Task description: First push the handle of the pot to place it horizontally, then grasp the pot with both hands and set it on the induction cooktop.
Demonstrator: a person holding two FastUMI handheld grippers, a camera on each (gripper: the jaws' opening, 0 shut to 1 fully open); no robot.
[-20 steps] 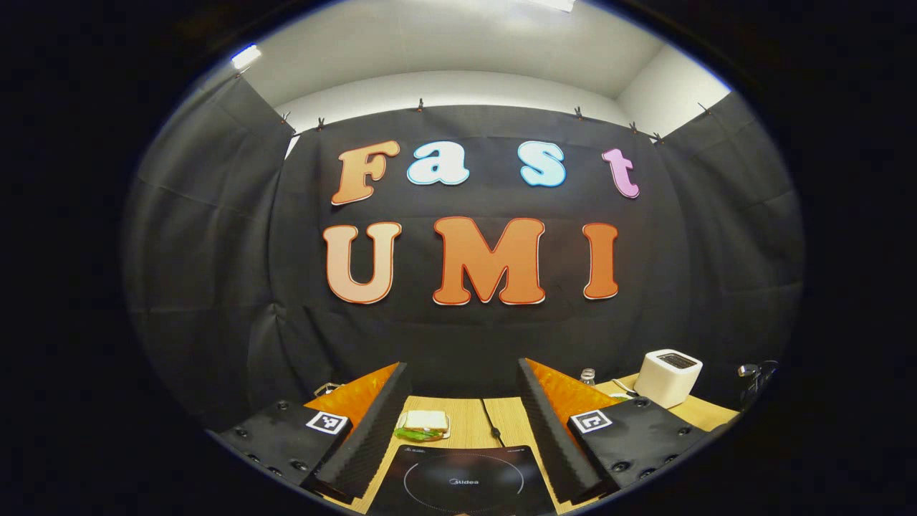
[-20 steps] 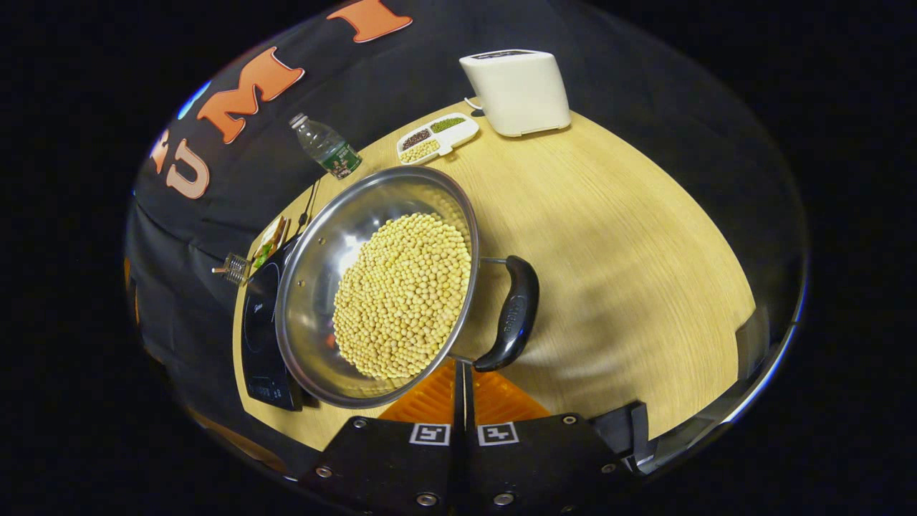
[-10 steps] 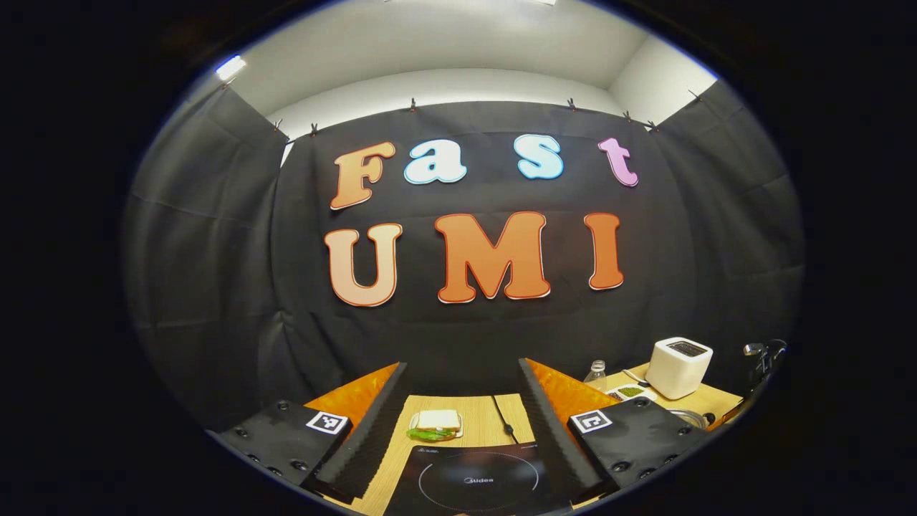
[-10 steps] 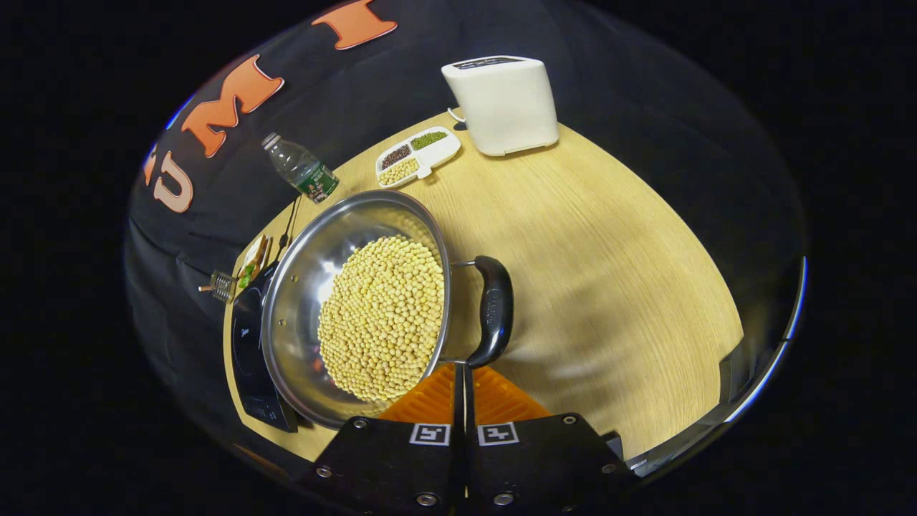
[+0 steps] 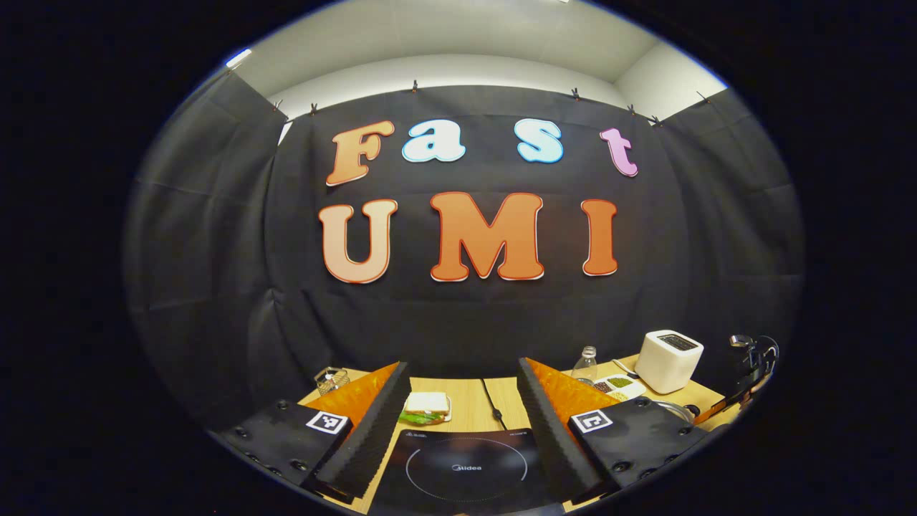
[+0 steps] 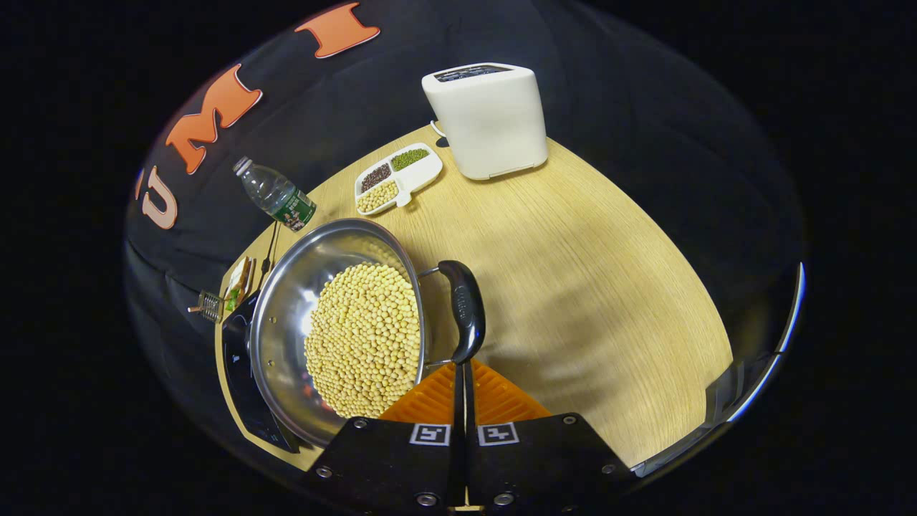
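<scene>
A steel pot (image 6: 286,308) full of yellow beans (image 6: 362,340) sits on the wooden table (image 6: 573,287), partly over the black induction cooktop (image 6: 236,362). Its black side handle (image 6: 464,308) points toward me. My right gripper (image 6: 462,367) is shut with nothing between its fingers, and its tip touches the handle's near end. In the left gripper view the cooktop (image 5: 466,469) lies below and between the fingers of my open, empty left gripper (image 5: 462,367). The pot's rim (image 5: 677,410) peeks out at the right.
A white boxy appliance (image 6: 487,118), a divided tray of grains (image 6: 397,179) and a water bottle (image 6: 276,195) stand at the table's back. A sandwich (image 5: 426,407) and the cooktop's cord (image 5: 493,412) lie behind the cooktop. A small wire object (image 5: 328,378) sits at the far left.
The right gripper has pressed at the handle's end, and the handle has swung from slanted to nearly in line with the fingers. The left gripper view has tipped down slightly.
</scene>
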